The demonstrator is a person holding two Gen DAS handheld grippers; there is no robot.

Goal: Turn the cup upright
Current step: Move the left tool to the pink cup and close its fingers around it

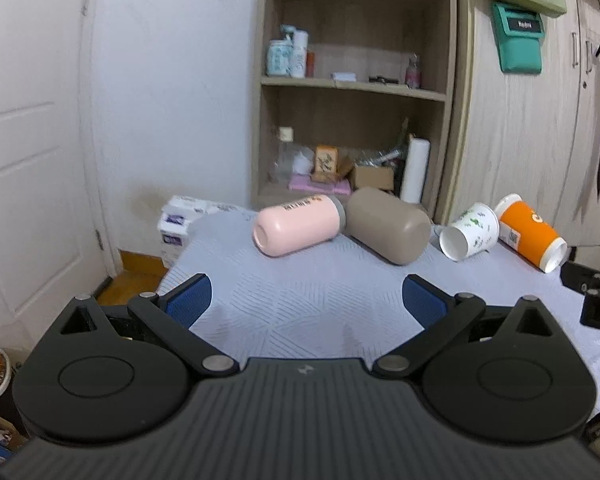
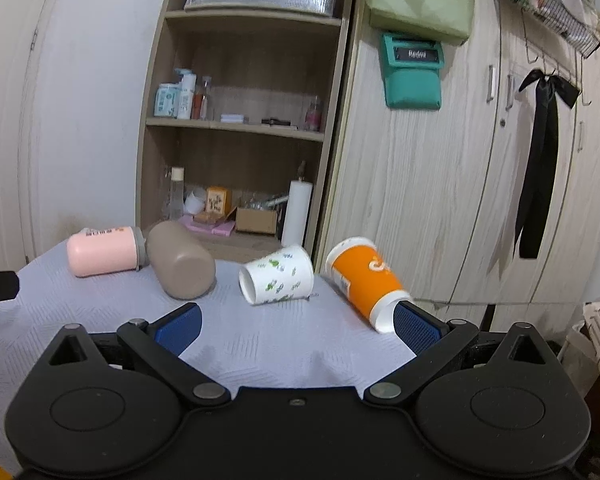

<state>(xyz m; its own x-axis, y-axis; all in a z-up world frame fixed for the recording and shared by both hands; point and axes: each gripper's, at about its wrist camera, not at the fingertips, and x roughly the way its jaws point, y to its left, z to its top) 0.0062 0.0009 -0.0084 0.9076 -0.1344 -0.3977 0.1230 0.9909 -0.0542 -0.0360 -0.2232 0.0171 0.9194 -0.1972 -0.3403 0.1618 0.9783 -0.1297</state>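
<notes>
Wooden open-shelf unit (image 1: pixel 356 92): stands behind the table against the white wall; its shelves carry bottles, small boxes and a white paper roll (image 1: pixel 415 170).

Pale wood-grain wardrobe (image 2: pixel 440 184): right of the shelf unit; a teal pouch (image 2: pixel 413 72) and a black ribbon (image 2: pixel 540 160) hang on its front.

Table with a pale grey patterned cloth (image 1: pixel 300 300): bears four vessels, all lying on their sides in a rough row across the far part.

Taupe rounded cylindrical bottle (image 1: pixel 388 226): on its side, base towards the cameras, its neck end touching the grey cap of the pink one.

Pink cylindrical bottle with grey cap (image 1: pixel 298 226): on its side at the left end of the row, base pointing left and forward.

Orange paper cup with white rim band (image 2: pixel 364 280): on its side at the right end of the row, near the table's right edge; its mouth points forward, just beside the right gripper's right pad in the right wrist view.

White paper cup with green leaf print (image 2: pixel 278 280): on its side between the taupe bottle and the orange cup, mouth towards the left and forward; near the orange cup, though I cannot tell whether they touch.

Left gripper (image 1: pixel 306 300): black, blue-padded; jaws spread wide, holding nothing, hovering over bare cloth short of the two bottles.

Right gripper (image 2: pixel 298 326): same build; jaws spread wide and empty, hovering over the cloth short of the two paper cups.
</notes>
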